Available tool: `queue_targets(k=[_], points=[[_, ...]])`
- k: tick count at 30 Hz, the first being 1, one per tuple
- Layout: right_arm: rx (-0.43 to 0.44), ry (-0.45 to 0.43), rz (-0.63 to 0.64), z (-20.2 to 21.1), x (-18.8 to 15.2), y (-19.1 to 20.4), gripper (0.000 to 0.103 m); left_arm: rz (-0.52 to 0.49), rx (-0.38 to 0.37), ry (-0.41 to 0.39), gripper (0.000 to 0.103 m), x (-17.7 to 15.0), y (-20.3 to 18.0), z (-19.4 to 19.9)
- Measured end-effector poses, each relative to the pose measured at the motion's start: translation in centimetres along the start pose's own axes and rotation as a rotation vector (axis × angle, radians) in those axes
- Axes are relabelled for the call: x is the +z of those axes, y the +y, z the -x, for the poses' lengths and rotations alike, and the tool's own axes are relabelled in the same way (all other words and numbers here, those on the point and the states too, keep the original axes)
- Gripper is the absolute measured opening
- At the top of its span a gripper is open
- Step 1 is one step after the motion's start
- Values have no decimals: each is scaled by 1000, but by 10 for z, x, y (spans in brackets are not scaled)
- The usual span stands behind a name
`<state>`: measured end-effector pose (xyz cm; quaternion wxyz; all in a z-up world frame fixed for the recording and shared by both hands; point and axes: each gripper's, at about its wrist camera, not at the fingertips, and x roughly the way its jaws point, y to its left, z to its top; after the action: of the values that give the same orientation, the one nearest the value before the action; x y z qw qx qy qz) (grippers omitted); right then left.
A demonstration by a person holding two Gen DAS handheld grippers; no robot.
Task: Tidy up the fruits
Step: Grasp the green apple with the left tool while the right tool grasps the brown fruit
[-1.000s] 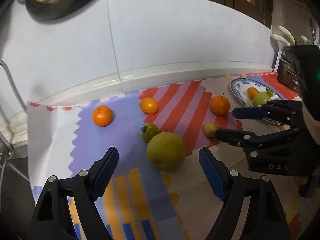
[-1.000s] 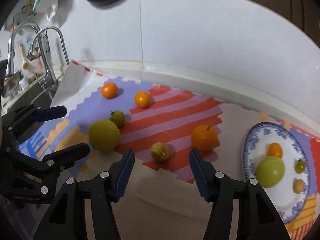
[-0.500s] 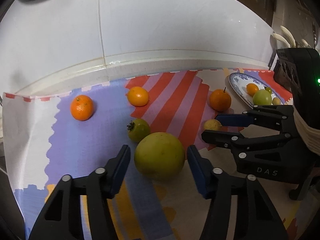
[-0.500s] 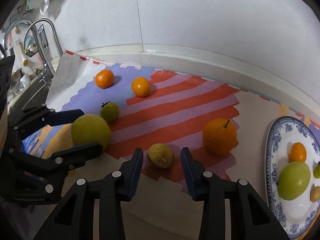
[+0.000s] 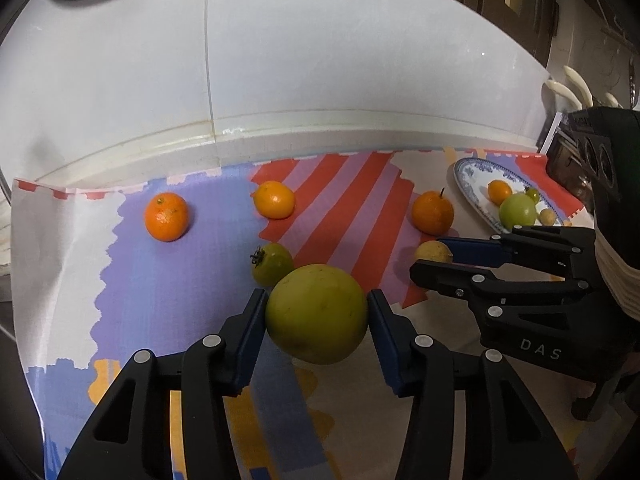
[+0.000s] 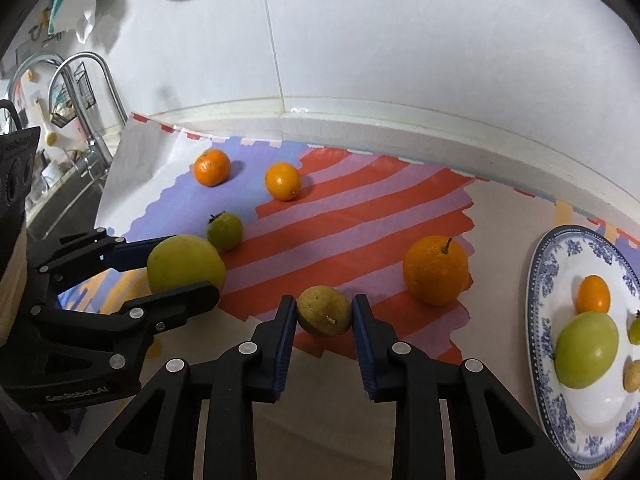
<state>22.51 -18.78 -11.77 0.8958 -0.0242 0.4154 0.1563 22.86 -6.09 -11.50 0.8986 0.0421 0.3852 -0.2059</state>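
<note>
Step in hand: both grippers are at the grasp stage, each set around a loose fruit on the patterned mat [image 5: 168,292] that covers the worktop
Left gripper [image 5: 316,312]: lower centre of the left wrist view, its pads touching both flanks of the large green-yellow fruit [image 5: 317,314]; it looks pinched, though I cannot tell how firmly
Right gripper [image 6: 324,316]: lower centre of the right wrist view, closed in on the small yellowish fruit [image 6: 324,311] with pads at its sides; contact looks made or nearly so
Pose: both grippers reach forward low over the mat, fingers level, side by side; each shows at the edge of the other's view
Where the fruit lies: two oranges [image 5: 166,217] [image 5: 274,200] in the upper left of the mat, a small green fruit [image 5: 272,263] just behind the large one, a stemmed orange [image 6: 435,275] right of centre
Plate [image 6: 540,264]: far right of the right wrist view, already bearing a green fruit, a small orange and two little pieces
Next move, as I judge: lift both fruits clear and carry them right to the plate, where bare room is scant
Risk: the big round fruit may slip or roll from a shallow hold
</note>
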Motion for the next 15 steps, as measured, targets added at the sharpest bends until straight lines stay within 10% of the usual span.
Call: queue_targets(k=[15], points=[[-68,-137,-60,82,-8,6,29,-39,-15,-106,50,9,-33,57]])
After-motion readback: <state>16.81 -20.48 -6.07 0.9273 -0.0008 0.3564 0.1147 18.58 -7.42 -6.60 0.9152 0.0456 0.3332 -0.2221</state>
